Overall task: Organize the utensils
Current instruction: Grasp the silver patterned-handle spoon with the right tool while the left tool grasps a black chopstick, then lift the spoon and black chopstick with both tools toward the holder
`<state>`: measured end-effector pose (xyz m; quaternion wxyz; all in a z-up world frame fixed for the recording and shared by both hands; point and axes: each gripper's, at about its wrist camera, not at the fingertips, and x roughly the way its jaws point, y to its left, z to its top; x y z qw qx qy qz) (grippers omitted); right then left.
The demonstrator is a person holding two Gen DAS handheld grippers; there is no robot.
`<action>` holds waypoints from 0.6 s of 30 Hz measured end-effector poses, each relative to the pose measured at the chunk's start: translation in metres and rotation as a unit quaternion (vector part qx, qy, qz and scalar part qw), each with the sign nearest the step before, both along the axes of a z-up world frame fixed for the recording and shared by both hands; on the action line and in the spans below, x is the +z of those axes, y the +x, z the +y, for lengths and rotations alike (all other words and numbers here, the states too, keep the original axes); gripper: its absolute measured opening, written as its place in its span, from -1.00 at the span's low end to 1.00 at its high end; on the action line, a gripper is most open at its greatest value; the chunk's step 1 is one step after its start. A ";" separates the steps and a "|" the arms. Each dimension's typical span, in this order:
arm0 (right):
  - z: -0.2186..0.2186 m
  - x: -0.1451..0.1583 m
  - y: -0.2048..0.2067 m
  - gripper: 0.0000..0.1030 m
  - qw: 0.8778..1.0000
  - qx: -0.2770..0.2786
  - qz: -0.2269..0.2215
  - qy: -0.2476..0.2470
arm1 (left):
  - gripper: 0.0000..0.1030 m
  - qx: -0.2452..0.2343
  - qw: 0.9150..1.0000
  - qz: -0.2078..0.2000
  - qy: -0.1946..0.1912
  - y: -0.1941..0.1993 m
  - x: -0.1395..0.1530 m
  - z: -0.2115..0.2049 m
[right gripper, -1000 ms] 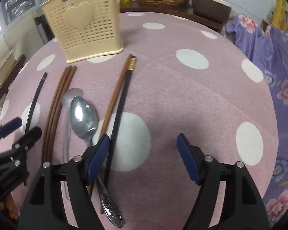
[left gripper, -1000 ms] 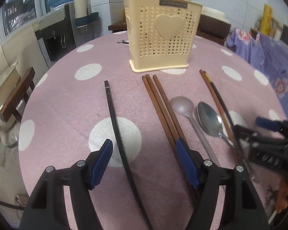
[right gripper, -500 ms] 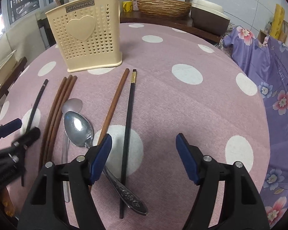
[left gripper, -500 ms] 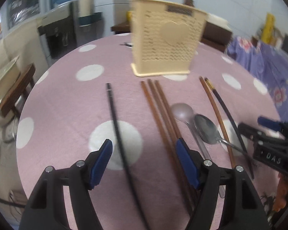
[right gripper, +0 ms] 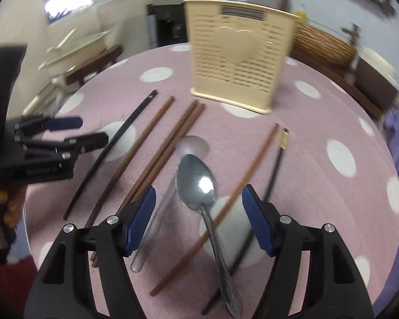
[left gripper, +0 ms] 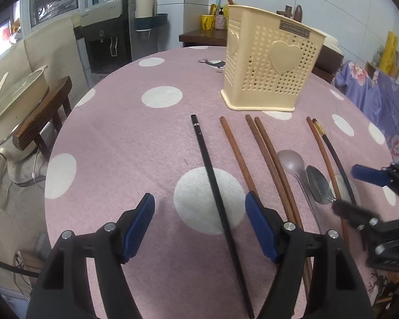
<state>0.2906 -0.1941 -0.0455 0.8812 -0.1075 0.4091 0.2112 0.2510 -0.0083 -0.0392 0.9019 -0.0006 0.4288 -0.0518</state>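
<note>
A cream perforated utensil holder (left gripper: 272, 61) (right gripper: 239, 63) stands upright at the far side of the pink dotted table (left gripper: 119, 146). Before it lie a black chopstick (left gripper: 215, 186) (right gripper: 111, 146), several brown chopsticks (left gripper: 268, 159) (right gripper: 162, 148), a clear plastic spoon (left gripper: 292, 162) (right gripper: 157, 228), a metal spoon (left gripper: 318, 186) (right gripper: 199, 186), and a brown and black chopstick pair (left gripper: 328, 154) (right gripper: 252, 170). My left gripper (left gripper: 199, 212) is open and empty, astride the black chopstick. My right gripper (right gripper: 199, 210) is open and empty, low over the metal spoon's neck.
A wooden stool with a cream pot (left gripper: 18, 98) stands left of the table. A water dispenser (left gripper: 106, 40) is behind. A wicker basket (right gripper: 324, 45) sits on a counter at the back right. Purple flowered cloth (left gripper: 380, 95) lies to the right.
My right gripper has swung left, from over the dotted cloth to over the metal spoon. My left gripper has shifted left and back; one brown chopstick now lies apart from the other two.
</note>
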 end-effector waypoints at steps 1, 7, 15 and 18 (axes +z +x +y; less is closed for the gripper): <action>0.005 -0.002 0.002 0.31 1.000 0.013 -0.001 -0.007 | 0.36 0.004 1.000 0.001 -0.002 0.000 0.000 0.002; 0.009 -0.012 0.026 0.25 0.999 0.048 0.020 0.001 | 0.37 0.009 1.000 -0.002 0.003 -0.002 0.002 0.007; 0.003 -0.022 0.034 0.14 0.997 0.071 0.042 -0.006 | 0.38 0.006 1.000 0.005 0.000 0.002 -0.002 0.010; 0.009 -0.021 0.032 -0.08 0.996 0.075 0.041 -0.008 | 0.38 0.006 1.000 0.008 -0.005 0.004 -0.003 0.011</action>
